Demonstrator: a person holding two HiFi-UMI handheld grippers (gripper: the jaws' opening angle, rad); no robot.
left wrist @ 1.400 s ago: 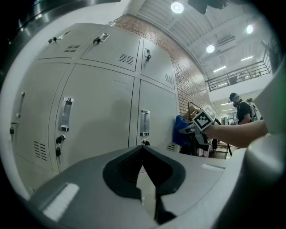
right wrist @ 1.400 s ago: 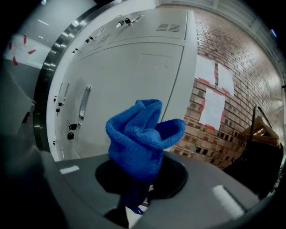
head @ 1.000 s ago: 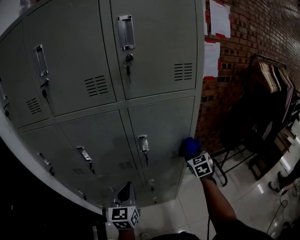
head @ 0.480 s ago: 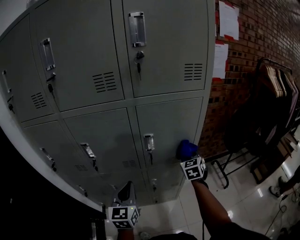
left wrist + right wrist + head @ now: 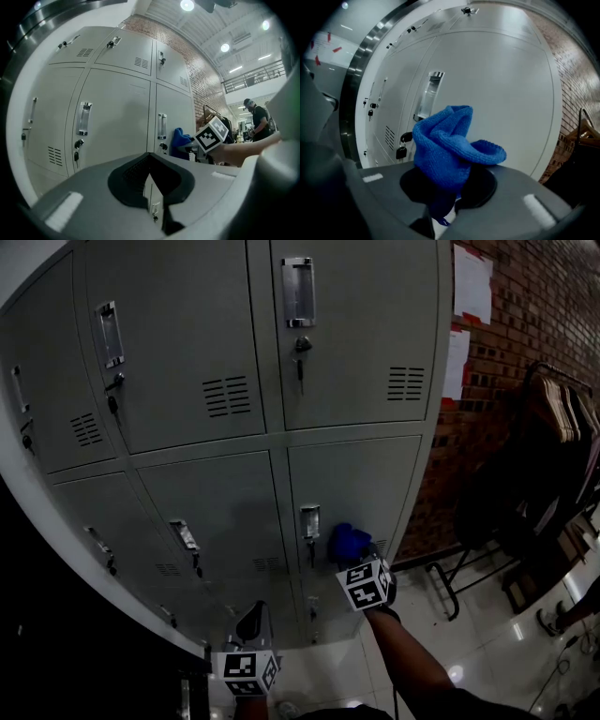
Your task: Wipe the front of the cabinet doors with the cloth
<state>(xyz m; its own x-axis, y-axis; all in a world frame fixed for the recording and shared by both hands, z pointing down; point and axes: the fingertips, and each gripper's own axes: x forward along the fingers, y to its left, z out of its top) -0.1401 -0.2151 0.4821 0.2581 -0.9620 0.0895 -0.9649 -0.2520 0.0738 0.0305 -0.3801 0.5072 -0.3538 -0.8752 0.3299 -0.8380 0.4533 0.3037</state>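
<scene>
**cabinet wipe: cloth at the lower right door, lots of doors to go**

the right gripper (image 5: 444, 212) is pinching the blue cloth (image 5: 451, 145) by its bottom end, jaws clamped on the bunched part. the cloth is sitting straight ahead of that gripper's tips, up against the lower right door (image 5: 375, 479), or just off it; it's hard to call contact. the door's handle (image 5: 310, 521) is just to the left of the tips.

the left gripper (image 5: 150, 165) is hanging low and well back from the right one, its jaws pressed together with nothing in them. it's looking like it's just along for the ride.

progress-wise, nobody can really say from this. the cabinet doors (image 5: 202, 343) aren't showing any streaks or a clean/dirty line, so the guess is the wiping is going on at this one door. the doors above and to the left of the right gripper are probably waiting their turn.

the cloth is wadded up. its long axis is running along the jaws, pointing at the door, with one fold flopping off to the gripper's right.
</scene>
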